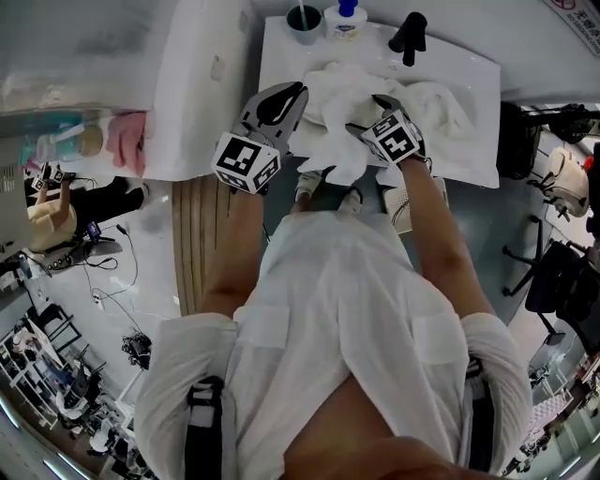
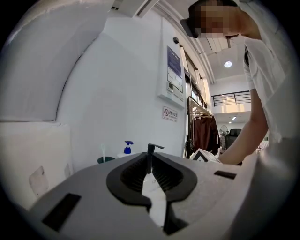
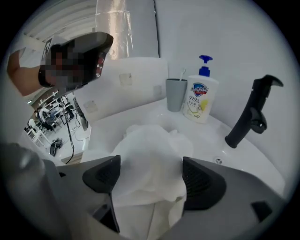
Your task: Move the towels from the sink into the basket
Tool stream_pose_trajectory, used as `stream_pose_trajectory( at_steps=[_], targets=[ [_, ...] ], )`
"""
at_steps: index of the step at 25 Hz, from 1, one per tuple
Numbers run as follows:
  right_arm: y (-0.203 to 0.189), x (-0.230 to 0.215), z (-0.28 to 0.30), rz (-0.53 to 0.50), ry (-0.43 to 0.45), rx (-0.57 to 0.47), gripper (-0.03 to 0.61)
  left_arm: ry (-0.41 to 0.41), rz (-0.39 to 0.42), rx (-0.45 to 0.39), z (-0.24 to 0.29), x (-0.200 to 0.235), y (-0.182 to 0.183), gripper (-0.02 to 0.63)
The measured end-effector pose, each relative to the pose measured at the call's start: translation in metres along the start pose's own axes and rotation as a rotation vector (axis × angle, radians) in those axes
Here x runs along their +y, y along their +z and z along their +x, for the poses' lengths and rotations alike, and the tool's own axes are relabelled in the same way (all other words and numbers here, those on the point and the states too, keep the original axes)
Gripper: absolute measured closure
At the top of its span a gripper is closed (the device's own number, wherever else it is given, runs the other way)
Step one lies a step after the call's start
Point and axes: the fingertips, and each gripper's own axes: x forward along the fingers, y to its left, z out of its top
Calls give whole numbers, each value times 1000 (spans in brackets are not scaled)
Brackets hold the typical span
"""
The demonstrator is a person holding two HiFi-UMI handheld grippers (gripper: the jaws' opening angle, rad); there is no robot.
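Observation:
White towels (image 1: 342,89) lie heaped in the white sink (image 1: 473,70); another towel (image 1: 441,103) lies at its right side. My right gripper (image 1: 367,114) points steeply down over the heap. In the right gripper view its jaws stand wide apart, and a bunched towel (image 3: 150,154) fills the gap between the black pads (image 3: 200,176). My left gripper (image 1: 292,94) hovers at the sink's left front edge, pointing almost level at the wall. Its jaws (image 2: 148,159) are nearly together with nothing in them. I cannot make out a basket for certain.
A black faucet (image 1: 409,36), a soap bottle (image 1: 345,19) and a grey cup (image 1: 303,21) stand along the sink's back rim. A white tub (image 1: 202,84) adjoins on the left. A pale object (image 1: 401,202) sits on the floor by my right forearm.

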Motion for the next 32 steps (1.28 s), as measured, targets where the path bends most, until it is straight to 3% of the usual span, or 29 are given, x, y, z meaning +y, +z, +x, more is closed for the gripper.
stream_pose_trajectory(
  at_steps=[9, 18, 19, 22, 26, 32],
  targets=[
    [-5, 4, 49, -39, 63, 151, 183, -31, -34, 20, 19, 23, -9, 575],
    [-15, 6, 82, 49, 170, 224, 187, -70, -36, 55, 21, 35, -21, 575],
    [-14, 7, 82, 59, 182, 228, 197, -74, -35, 56, 22, 36, -21, 575],
    [-16, 16, 86, 67, 215, 240, 305, -89, -33, 61, 24, 38, -22, 575],
    [-17, 21, 85, 43, 201, 255, 402, -112, -27, 60, 28, 40, -19, 575],
    [-10, 19, 69, 8, 97, 246, 448, -123, -9, 52, 31, 46, -11, 575]
  ],
)
